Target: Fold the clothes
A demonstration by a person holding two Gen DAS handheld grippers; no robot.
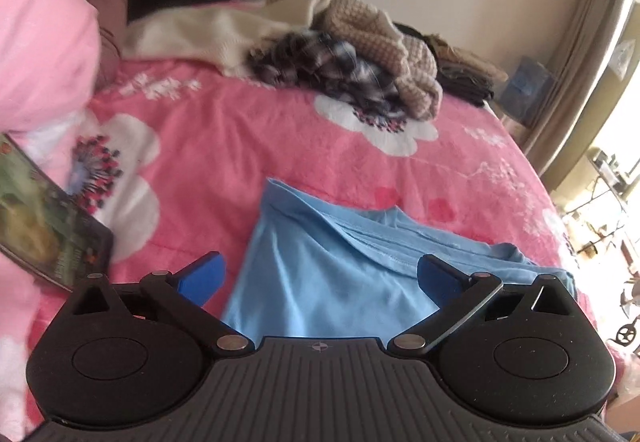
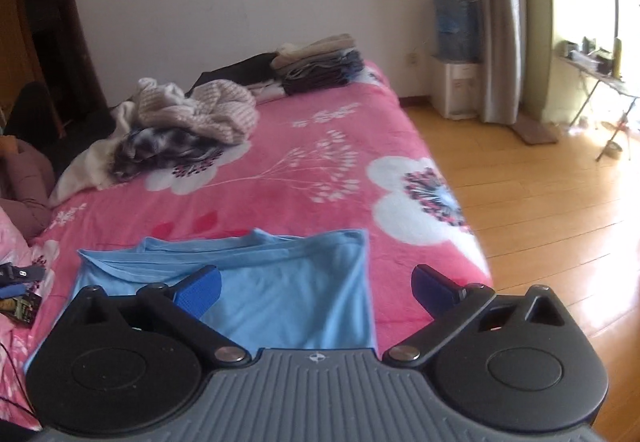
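Two forward-looking fisheye views over a bed covered by a pink quilt (image 1: 248, 146) printed with large white flowers.

In the left wrist view, the left hand-held gripper (image 1: 318, 276) fills the bottom of the frame, its blue-padded fingers (image 1: 202, 276) spread wide and holding nothing. Between them, at six o'clock, lies a light blue T-shirt (image 1: 320, 274) — partly folded, one flap doubled across its far half, flat on the quilt. At nine o'clock a glossy book or magazine (image 1: 48, 230) rests at the quilt's edge beside a pink pillow (image 1: 40, 42). At twelve o'clock sits a heap of unfolded clothes: a beige knitted sweater (image 1: 384, 46) over a dark plaid shirt (image 1: 332, 66), with a cream garment (image 1: 208, 34) spread to their left.

In the right wrist view, the right hand-held gripper (image 2: 316, 288) is likewise spread wide and empty, hanging over the shirt's right edge. The blue shirt lies at six to seven o'clock, close to the bed's near edge. The unfolded heap shows at ten o'clock, and a stack of folded clothes (image 2: 320, 66) stands at twelve o'clock near the far end of the bed. A wooden floor (image 2: 552, 210) runs along three o'clock, with a water dispenser (image 2: 456, 54) against the wall at one o'clock — beside a long curtain (image 2: 500, 22).
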